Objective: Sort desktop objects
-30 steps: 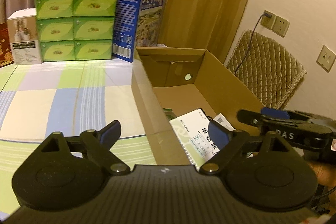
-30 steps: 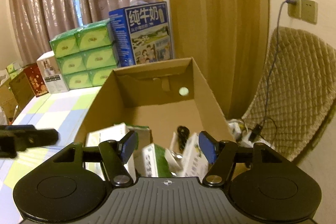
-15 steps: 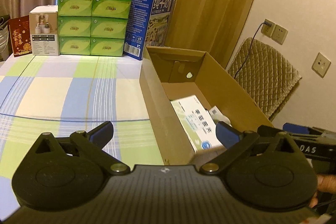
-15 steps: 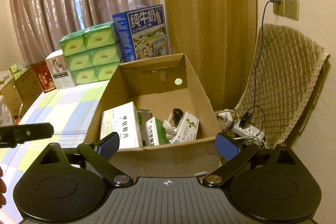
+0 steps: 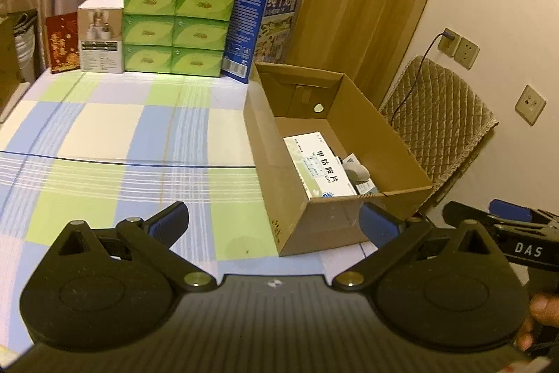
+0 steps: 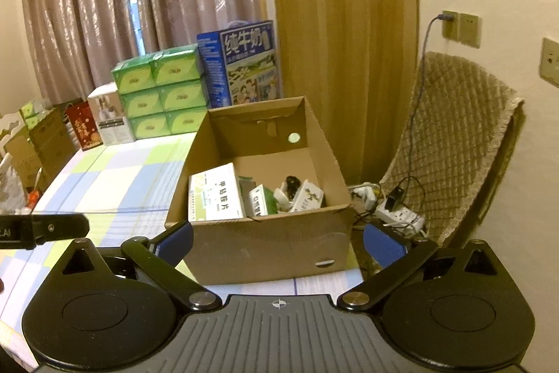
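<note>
Gaping wide and empty, the left gripper [image 5: 274, 224] hung above the checked tablecloth [image 5: 115, 142]; the right gripper [image 6: 277, 242] was still spreading its jaws, nothing between them. Beyond both, the cardboard box [image 6: 265, 247] held the white medicine carton [image 6: 215, 194] beside smaller packets.

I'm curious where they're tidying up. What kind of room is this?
Probably a room in someone's home: long curtains, a checked tablecloth with stacked tissue packs and a milk carton, and a padded chair.

Checked tablecloth [image 5: 104, 128] carries cardboard box [image 5: 265, 170], stacked cartons [image 5: 174, 30].
</note>
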`<state>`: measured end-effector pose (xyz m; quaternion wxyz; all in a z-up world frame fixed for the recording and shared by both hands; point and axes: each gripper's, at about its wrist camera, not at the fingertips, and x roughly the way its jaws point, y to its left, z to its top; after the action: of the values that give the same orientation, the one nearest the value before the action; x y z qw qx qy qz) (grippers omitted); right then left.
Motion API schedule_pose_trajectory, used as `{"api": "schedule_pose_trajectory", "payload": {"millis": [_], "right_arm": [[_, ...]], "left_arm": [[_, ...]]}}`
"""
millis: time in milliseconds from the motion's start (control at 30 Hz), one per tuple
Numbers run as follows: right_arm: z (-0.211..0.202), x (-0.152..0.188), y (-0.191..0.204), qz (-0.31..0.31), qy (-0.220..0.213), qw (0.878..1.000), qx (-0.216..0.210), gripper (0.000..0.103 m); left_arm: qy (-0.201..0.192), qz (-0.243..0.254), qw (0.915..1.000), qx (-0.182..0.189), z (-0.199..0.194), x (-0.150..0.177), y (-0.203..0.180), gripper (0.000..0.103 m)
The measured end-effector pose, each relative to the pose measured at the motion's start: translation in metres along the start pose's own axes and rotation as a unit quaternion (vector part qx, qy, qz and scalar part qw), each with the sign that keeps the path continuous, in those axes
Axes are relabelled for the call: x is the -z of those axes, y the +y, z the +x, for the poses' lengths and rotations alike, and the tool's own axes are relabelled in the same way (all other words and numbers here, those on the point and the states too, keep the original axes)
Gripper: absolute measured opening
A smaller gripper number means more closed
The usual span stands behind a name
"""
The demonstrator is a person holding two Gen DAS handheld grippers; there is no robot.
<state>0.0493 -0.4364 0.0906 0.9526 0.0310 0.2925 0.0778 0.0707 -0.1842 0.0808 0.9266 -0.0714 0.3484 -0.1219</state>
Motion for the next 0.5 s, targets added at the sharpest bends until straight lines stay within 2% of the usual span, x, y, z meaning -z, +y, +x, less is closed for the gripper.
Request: {"api": "schedule_pose_trajectory", "payload": {"millis": [267,500], "right_arm": [[-0.019,0.008,-0.005,0.011,0.006,1.000,0.004,0.101],[-0.026,0.010,-0.007,0.009,0.011,1.000,0.008,0.101]], "left_arm": [[0.009,0.008,0.9999,0.000,-0.020,0.008,-0.013,0.102],[0.010,0.013,0.9997,-0.020,-0.022,0.014,-0.024,0.102]]}}
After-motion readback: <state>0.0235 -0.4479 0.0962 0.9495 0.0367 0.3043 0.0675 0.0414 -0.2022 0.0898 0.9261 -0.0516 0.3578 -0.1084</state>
